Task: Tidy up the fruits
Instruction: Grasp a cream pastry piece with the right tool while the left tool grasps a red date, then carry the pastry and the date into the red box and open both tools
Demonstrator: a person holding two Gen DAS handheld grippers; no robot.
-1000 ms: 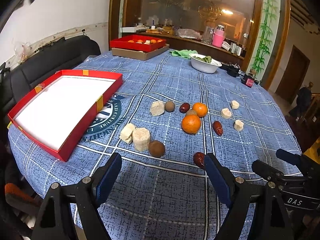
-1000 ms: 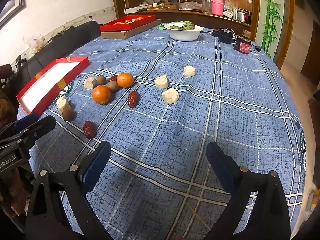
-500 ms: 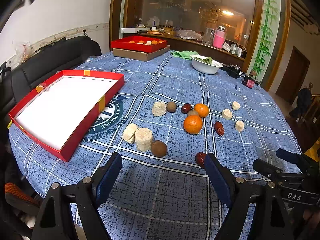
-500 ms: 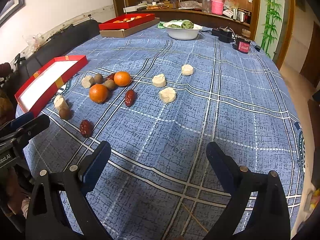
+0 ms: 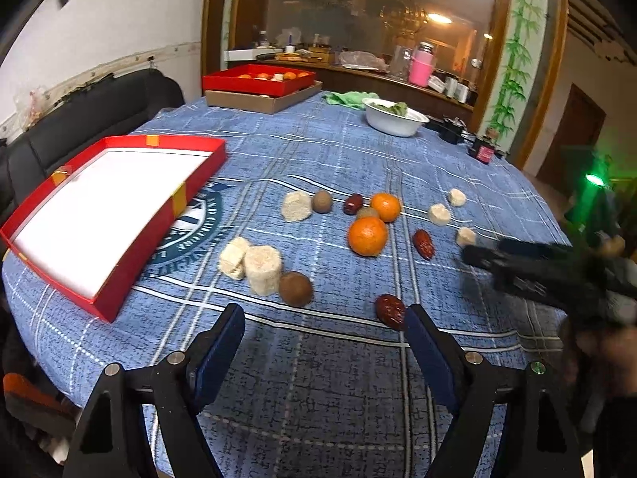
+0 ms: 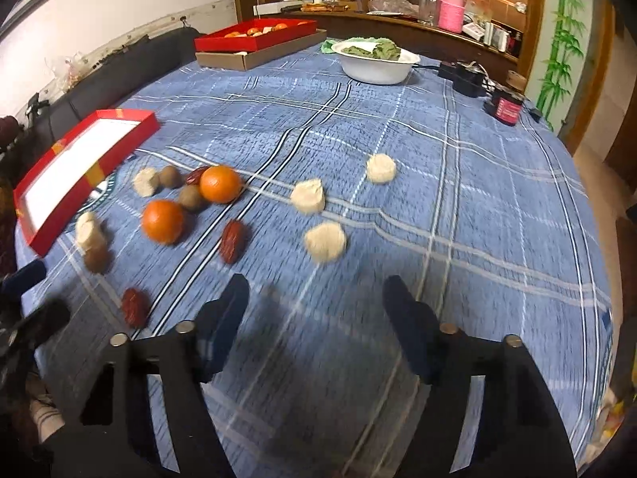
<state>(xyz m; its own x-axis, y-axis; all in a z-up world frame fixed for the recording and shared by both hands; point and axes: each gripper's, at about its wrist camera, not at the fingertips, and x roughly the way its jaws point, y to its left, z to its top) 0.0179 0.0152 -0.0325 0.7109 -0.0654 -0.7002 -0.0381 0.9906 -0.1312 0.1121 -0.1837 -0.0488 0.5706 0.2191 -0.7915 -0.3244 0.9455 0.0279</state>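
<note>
Both my grippers tilt down over the blue tablecloth (image 6: 458,183) — left gripper (image 5: 324,330) wide apart, right gripper (image 6: 316,298) just narrowing on nothing — near the fruit.

1. A home dining room; round table under a blue plaid tablecloth (image 5: 318,151)
2. Wooden sideboard (image 6: 398,24) cluttered with cups; black sofa (image 5: 99,107); bamboo wall painting (image 5: 513,59)
</note>
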